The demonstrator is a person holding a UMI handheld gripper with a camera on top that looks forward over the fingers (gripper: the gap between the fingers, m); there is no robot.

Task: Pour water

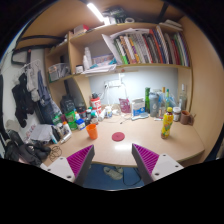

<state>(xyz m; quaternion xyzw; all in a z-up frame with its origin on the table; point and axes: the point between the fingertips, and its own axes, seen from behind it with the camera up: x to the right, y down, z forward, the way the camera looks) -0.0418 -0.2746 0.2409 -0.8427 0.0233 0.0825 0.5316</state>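
Beyond the tongs (113, 158), well apart across the desk (150, 140), stand an orange bottle (92, 129) and a yellow bottle (167, 122) among clutter, so a wrong pick or knocked neighbour looks likely on approach; fingers spread wide, holding and touching nothing.

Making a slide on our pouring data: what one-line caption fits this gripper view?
Open hand-held gripper hovers empty over a cluttered desk, bottles and a bookshelf beyond its fingers.
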